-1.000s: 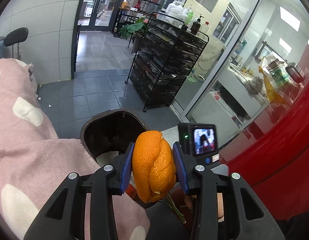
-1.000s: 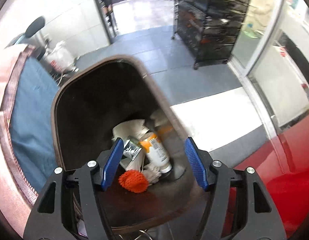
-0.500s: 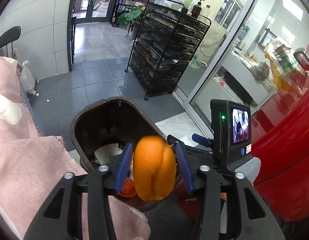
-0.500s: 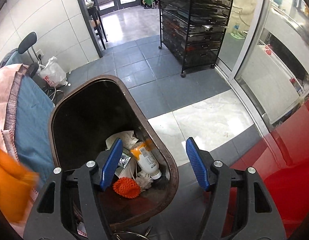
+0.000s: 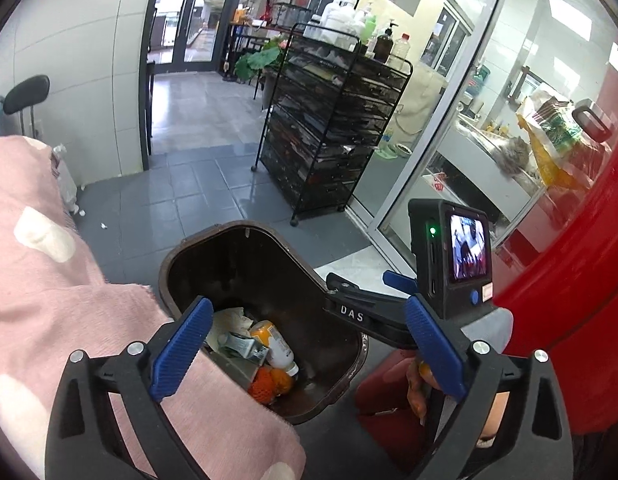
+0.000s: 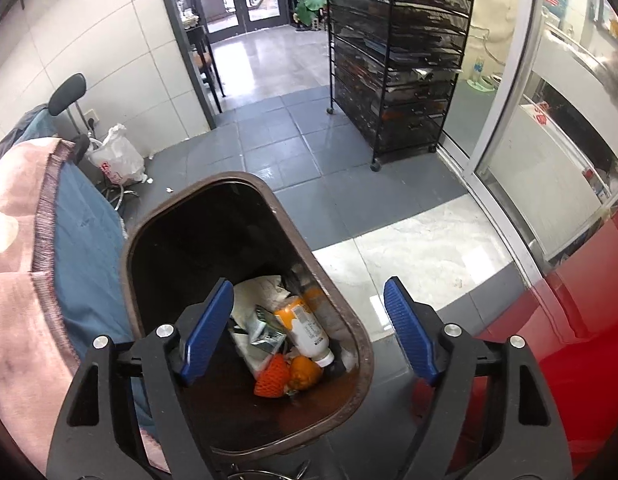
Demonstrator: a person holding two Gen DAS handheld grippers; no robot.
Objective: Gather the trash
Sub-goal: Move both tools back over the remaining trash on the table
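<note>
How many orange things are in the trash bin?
3: an orange net, an orange peel beside it, and an orange-labelled bottle behind, all in the bin. More may be hidden underneath.

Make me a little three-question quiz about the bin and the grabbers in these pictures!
1. True or false: the left gripper holds orange peel.
2. Which lies in the bin? A) bottle B) shoe C) spoon
3. What stands on wheels on the tiled floor behind the bin?

Key: 1. False: its jaws are opening with nothing between them, and the orange peel lies in the bin. 2. A, the bottle. 3. The black wire rack.
</note>
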